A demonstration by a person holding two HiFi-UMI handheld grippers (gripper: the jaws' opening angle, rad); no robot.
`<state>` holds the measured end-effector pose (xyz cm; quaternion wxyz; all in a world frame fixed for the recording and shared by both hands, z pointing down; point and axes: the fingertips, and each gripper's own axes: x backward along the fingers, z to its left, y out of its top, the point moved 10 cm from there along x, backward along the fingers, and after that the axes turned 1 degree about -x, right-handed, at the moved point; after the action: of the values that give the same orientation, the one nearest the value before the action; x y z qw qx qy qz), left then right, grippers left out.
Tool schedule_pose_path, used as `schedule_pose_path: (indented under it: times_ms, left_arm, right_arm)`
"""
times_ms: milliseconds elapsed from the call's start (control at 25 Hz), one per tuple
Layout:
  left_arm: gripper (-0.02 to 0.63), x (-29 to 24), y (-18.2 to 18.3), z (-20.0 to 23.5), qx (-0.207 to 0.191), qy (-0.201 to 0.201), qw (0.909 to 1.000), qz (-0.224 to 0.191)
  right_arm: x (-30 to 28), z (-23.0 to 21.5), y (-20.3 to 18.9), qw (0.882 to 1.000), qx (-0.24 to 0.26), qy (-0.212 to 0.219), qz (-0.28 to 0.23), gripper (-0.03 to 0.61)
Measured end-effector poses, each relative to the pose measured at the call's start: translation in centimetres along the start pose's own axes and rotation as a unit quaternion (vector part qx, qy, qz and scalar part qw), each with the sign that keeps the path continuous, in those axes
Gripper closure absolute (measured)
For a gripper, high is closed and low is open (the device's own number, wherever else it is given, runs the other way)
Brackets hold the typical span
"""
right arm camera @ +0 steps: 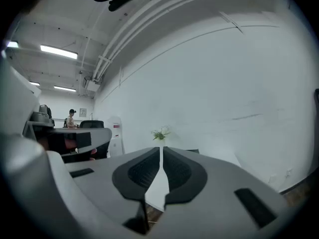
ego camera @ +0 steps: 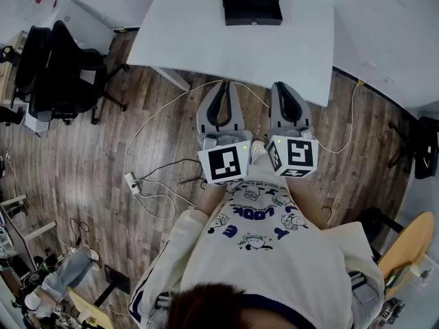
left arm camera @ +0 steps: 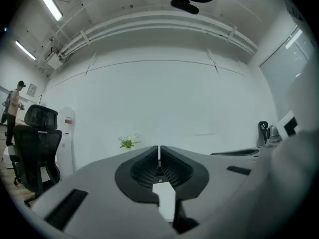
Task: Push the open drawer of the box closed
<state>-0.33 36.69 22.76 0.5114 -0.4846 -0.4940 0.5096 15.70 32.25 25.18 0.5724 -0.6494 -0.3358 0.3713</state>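
Note:
A black box [ego camera: 252, 1] stands at the far side of the white table [ego camera: 206, 40], its drawer front facing me and drawn out a little. Both grippers hang side by side in front of my chest, short of the table's near edge and well away from the box. My left gripper [ego camera: 225, 84] has its jaws pressed together with nothing between them, as the left gripper view shows [left arm camera: 159, 147]. My right gripper [ego camera: 282, 86] is likewise shut and empty [right arm camera: 162, 147]. Both gripper views look at a white wall, and the box is not seen in either.
A black office chair [ego camera: 62, 74] stands left of the table. Cables and a power strip [ego camera: 134, 182] lie on the wooden floor. A yellow chair [ego camera: 405, 245] is at the lower right. A small plant [left arm camera: 128, 141] sits by the wall, and a person [left arm camera: 15, 103] stands far off.

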Motion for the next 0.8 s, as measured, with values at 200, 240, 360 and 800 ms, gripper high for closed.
schedule_pose_path:
  times_ms: [200, 240, 360, 800]
  left_arm:
    - [0.591, 0.1, 0.1, -0.1, -0.001, -0.002, 1.0000, -0.001]
    - [0.592, 0.1, 0.0, -0.2, 0.000, -0.003, 1.0000, 0.000]
    - [0.592, 0.0, -0.1, -0.3, 0.000, -0.004, 1.0000, 0.003]
    - [0.592, -0.7, -0.7, 1.2, -0.003, -0.012, 0.9999, 0.006]
  right_arm:
    - [0.1, 0.1, 0.0, 1.000, -0.002, 0.002, -0.001, 0.538]
    - [0.1, 0.0, 0.0, 1.000, -0.002, 0.001, -0.002, 0.538]
    - [0.1, -0.1, -0.1, 1.000, -0.003, -0.001, -0.002, 0.538]
    - [-1.2, 0.6, -0.7, 1.000, -0.021, -0.017, -0.001, 0.537]
